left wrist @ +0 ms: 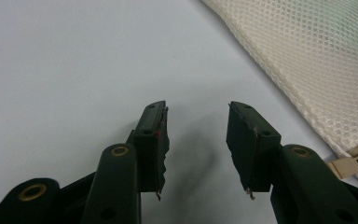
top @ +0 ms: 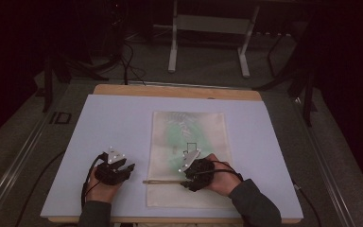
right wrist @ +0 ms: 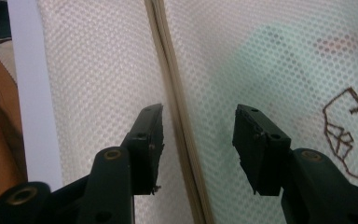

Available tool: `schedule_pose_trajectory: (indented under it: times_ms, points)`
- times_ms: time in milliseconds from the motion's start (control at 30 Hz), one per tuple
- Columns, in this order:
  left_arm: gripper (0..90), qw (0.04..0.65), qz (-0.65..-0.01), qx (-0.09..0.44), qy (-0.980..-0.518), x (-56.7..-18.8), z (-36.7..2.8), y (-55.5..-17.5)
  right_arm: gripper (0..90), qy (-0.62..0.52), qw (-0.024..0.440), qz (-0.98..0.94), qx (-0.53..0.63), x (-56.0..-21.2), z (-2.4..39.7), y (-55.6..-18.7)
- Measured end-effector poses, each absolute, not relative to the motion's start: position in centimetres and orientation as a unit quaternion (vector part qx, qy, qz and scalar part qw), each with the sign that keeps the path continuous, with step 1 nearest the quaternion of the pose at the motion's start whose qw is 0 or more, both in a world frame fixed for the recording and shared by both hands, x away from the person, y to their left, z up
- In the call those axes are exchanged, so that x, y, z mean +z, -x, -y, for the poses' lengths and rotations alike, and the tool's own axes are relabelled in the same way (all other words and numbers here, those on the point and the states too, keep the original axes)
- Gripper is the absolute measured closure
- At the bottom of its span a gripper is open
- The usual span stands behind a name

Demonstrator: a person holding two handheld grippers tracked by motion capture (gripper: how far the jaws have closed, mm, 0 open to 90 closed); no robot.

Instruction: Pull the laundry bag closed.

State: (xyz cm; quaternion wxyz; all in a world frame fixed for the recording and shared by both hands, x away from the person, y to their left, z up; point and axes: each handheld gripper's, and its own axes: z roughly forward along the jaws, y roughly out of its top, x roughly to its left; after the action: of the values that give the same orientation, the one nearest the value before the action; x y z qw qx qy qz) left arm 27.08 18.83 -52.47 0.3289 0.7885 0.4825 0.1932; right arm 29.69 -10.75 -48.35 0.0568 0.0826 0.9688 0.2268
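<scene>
Both of my grippers are spread: right gripper (right wrist: 198,140) straddles the mesh bag's (top: 189,142) zipper (right wrist: 179,116); next, pinch its pull, left gripper (left wrist: 196,140) idle.

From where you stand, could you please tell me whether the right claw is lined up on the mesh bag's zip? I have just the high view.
Observer: Yes. In the right gripper view the right claw stands open, and the zip runs up between its jaws.
Operator: Thank you. Where does the zip pull sit?
Observer: The left gripper view has the zip pull at the corner of the mesh bag, to the right of the left claw and apart from it.
Operator: Does the left claw hold anything?
Observer: No. It is open, with just the bare mat between its jaws.
</scene>
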Motion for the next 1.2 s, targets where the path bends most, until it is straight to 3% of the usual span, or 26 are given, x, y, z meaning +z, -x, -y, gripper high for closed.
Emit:
schedule_pose_trajectory:
  times_ms: [1200]
  points:
    - [58.5,0.330,-0.483,0.190,-0.788,-52.5,-18.9,-27.1,57.7,-0.036,0.029,-0.967,0.251,-48.9,3.5,-29.7]
